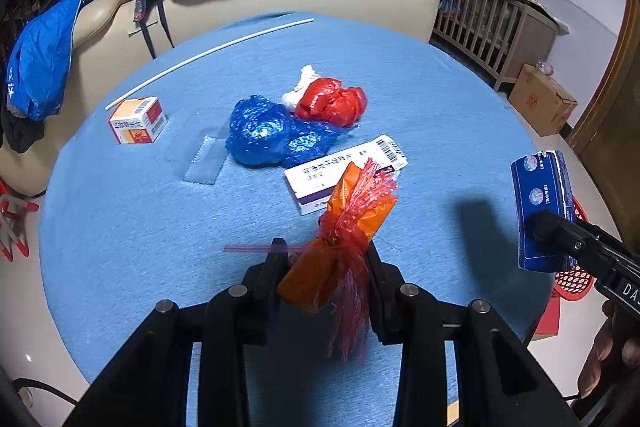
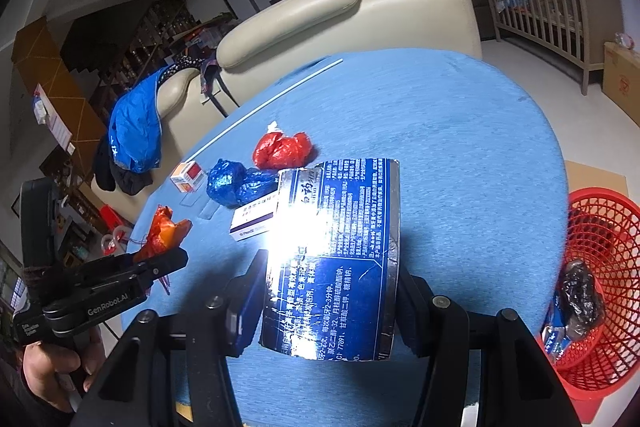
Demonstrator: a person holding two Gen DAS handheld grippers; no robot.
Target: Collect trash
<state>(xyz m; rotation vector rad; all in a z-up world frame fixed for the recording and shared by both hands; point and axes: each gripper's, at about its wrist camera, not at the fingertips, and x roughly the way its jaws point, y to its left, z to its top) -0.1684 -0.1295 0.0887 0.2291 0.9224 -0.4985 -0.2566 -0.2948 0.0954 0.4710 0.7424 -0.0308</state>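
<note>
Two grippers [image 1: 324, 255] [image 2: 328, 279], three boxes [image 1: 138, 121] [image 1: 346, 173] [image 2: 332, 259], two crumpled bags [image 1: 272, 137] [image 1: 332, 101], one orange wrapper [image 1: 340, 239], one red basket [image 2: 604, 287].

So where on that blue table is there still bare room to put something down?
Bare cloth runs along the table's far right side, between the red bag and the red basket, and along the near left edge below the orange-and-white box. The middle is crowded: blue bag, red bag, white carton.
</note>
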